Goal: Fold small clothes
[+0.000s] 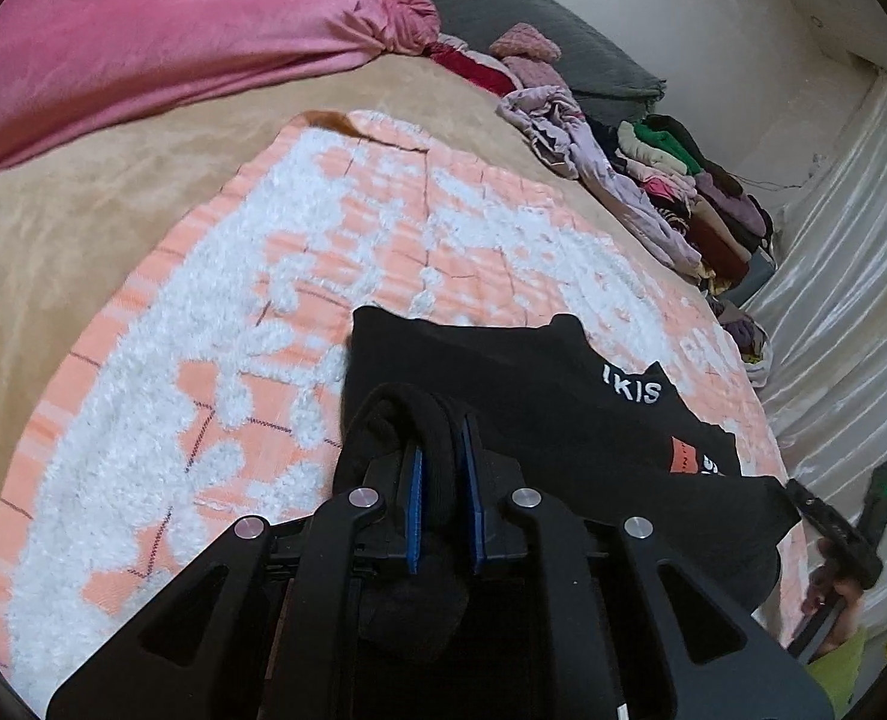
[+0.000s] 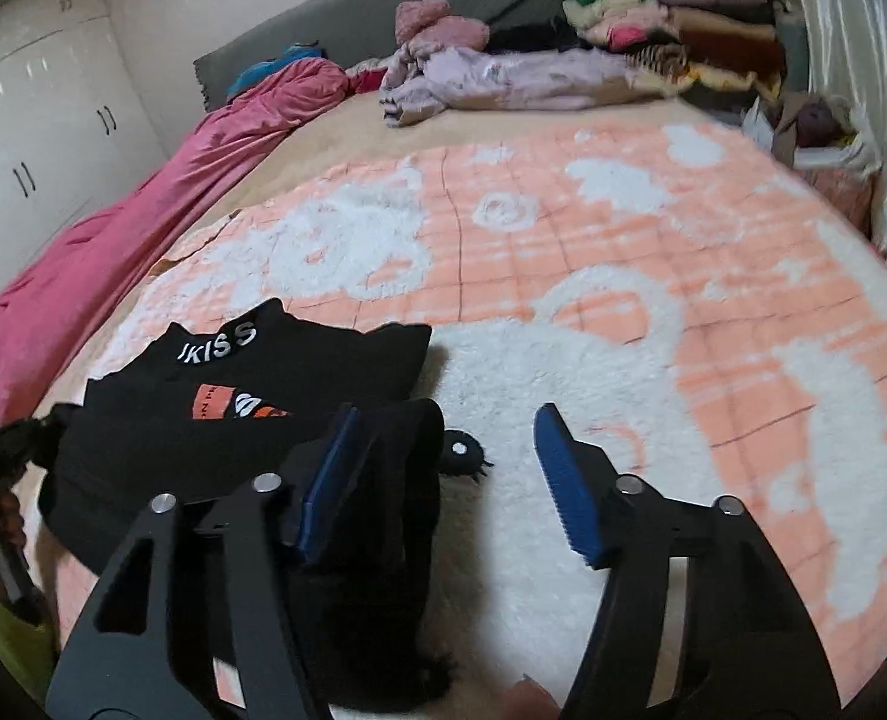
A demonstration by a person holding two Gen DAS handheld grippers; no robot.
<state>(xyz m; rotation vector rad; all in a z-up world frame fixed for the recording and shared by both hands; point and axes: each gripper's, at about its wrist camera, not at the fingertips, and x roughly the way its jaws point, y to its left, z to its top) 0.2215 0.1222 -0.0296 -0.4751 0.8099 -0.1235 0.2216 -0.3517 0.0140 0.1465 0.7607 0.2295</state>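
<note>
The black garment (image 2: 233,420) lies on the peach-and-white blanket (image 2: 623,300) at the near side of the bed, partly folded, with its lettered collar facing away. The fold is judged incomplete: one bunched edge is not yet laid flat. The left gripper (image 1: 443,480) has its jaws narrow, clamped on a thick roll of that black fabric. The right gripper (image 2: 443,480) has its jaws standing wide; a black cuff rests against one pad, not pinched. Ahead, the blanket offers open room. The clothes pile (image 2: 653,54) sits well apart, at the far edge.
</note>
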